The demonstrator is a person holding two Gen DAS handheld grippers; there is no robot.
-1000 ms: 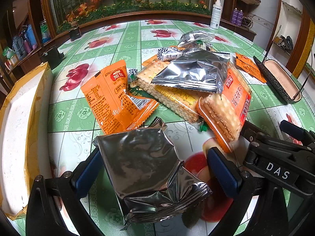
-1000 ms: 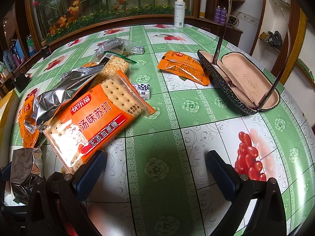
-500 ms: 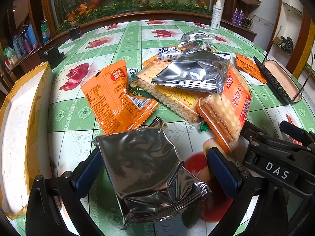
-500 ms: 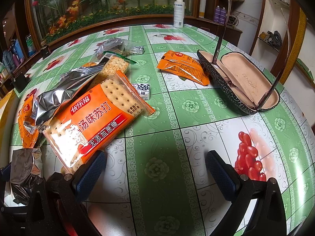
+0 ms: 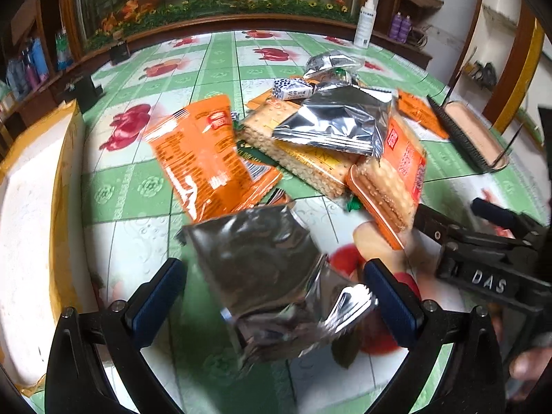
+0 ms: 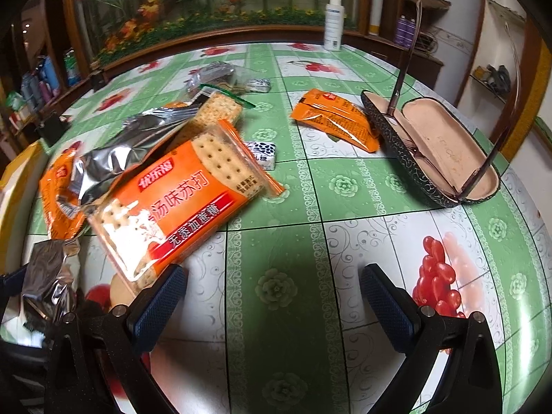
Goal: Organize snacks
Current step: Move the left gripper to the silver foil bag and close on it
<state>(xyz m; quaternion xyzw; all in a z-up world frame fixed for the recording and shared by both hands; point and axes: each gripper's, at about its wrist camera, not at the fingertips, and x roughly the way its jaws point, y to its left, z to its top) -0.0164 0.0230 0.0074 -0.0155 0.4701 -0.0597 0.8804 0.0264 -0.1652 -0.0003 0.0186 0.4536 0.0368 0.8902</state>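
Observation:
Snack packets lie piled on a green flowered tablecloth (image 5: 145,186). My left gripper (image 5: 272,296) is open, its jaws on either side of a crumpled silver foil packet (image 5: 269,276) lying on the table. Beyond it lie an orange packet (image 5: 207,155), cracker packs (image 5: 310,158), another silver packet (image 5: 334,124) and an orange cracker pack (image 5: 396,172). My right gripper (image 6: 272,300) is open and empty over bare cloth, with the orange cracker pack (image 6: 179,200) just left of its left finger. The right gripper also shows in the left wrist view (image 5: 483,241).
A white foam box with yellow tape (image 5: 31,207) stands at the table's left edge. An open glasses case (image 6: 438,151) with glasses lies at the right, with an orange packet (image 6: 338,120) beside it. A white spray bottle (image 6: 334,20) stands at the far edge.
Both grippers have shifted slightly; the view is blurred with motion. The silver packet still lies between the open left jaws. Nothing was taken hold of.

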